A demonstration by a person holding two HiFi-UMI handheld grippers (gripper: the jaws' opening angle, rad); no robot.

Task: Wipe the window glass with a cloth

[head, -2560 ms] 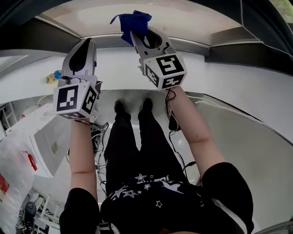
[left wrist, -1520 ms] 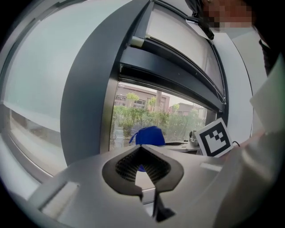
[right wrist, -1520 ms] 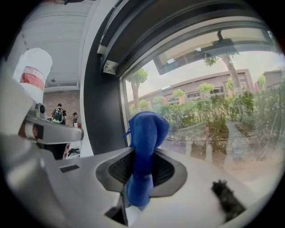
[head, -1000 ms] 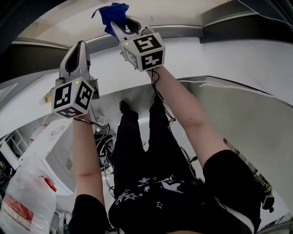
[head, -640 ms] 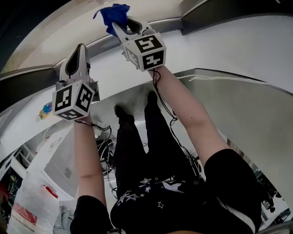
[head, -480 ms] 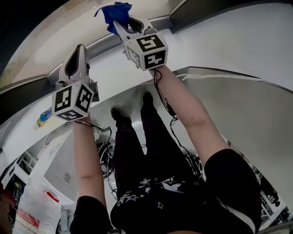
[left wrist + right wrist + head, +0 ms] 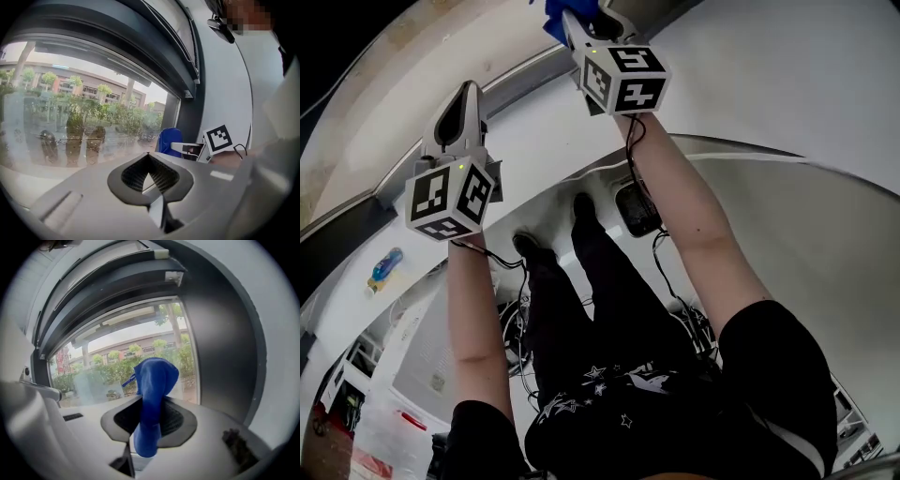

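Right tongs (image 7: 150,404) clamped on a crumpled blue fabric cloth (image 7: 154,376), raised at 12 o'clock toward the clear window glass (image 7: 108,371); left tongs (image 7: 149,161) closed, empty; wiping well probably needs the cloth pressed flat, strokes overlapping.

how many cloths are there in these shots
1. The blue cloth is clamped in the right gripper, held up in front of the window glass. The left gripper is shut with nothing in it. No other cloth shows.
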